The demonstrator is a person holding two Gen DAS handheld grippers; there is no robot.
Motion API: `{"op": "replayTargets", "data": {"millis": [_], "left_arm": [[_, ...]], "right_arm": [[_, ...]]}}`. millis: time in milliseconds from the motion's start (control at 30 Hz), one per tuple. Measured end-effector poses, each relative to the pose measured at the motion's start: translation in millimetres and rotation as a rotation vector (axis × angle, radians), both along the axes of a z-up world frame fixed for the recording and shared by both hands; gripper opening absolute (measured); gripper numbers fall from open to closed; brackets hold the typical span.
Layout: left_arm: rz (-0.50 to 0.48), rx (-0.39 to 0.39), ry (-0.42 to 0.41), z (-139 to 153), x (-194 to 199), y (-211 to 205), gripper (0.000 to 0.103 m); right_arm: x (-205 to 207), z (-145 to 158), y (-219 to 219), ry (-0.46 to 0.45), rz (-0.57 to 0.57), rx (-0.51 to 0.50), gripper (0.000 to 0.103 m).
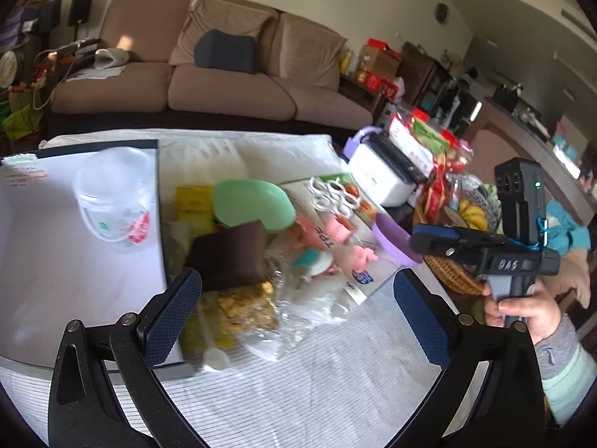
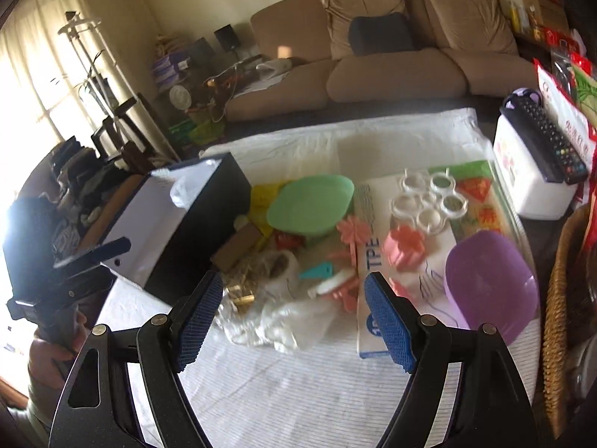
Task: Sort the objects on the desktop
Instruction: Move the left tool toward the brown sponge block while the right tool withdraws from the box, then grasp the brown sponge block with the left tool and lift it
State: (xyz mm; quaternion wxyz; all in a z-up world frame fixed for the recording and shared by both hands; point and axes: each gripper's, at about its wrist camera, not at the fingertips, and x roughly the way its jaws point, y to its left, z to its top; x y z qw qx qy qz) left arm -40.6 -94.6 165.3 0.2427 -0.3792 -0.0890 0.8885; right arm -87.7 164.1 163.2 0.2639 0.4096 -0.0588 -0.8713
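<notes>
A heap of small objects lies on the white cloth: a green bowl (image 1: 253, 203) (image 2: 309, 201), a brown block (image 1: 229, 257), a bag of golden pieces (image 1: 246, 313), clear plastic rings (image 2: 429, 201), pink plastic pieces (image 2: 405, 248) and a purple bowl (image 2: 490, 283). A dark open box (image 2: 194, 224) with a white inside (image 1: 74, 261) holds a clear plastic tub (image 1: 115, 201). My left gripper (image 1: 298, 313) is open and empty above the bag. My right gripper (image 2: 293, 317) is open and empty above crumpled clear plastic (image 2: 283, 321); it also shows in the left wrist view (image 1: 462, 240).
A white container with a remote control on top (image 2: 537, 160) stands at the back right. A wicker basket (image 2: 559, 298) of fruit and packets stands at the right edge. A brown sofa (image 1: 209, 71) is behind the table.
</notes>
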Motion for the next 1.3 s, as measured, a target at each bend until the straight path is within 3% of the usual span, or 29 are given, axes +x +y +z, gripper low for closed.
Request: {"op": "replayTargets", "data": {"millis": [233,500,733,967,1167,1300], "left_arm": [[0.041,-0.061,0.039,-6,-1,13,0.103],[0.108,-0.072,0.029,-9,-11,-7,0.103],[0.132,0.074,-0.045,-11,-16,-54,0.103],[0.140,0.126,-0.076,-14,-20,-69,0.103],[0.137,0.216,-0.105,-16,-22,-80,0.103],[0.129,0.389,-0.138,-21,-22,-95,0.103]], "right_arm": [[2,-25,-25,0.040,0.087,0.077,0.081],[-42,-32,-58,0.036,0.125,0.013,0.081],[-52,-45,-125,0.170,0.425,0.220,0.082],[-80,-73,-167,0.095,0.556,0.333,0.083],[-84,-73,-160,0.052,0.533,0.283,0.074],[-75,-45,-131,0.086,0.437,0.167,0.074]]}}
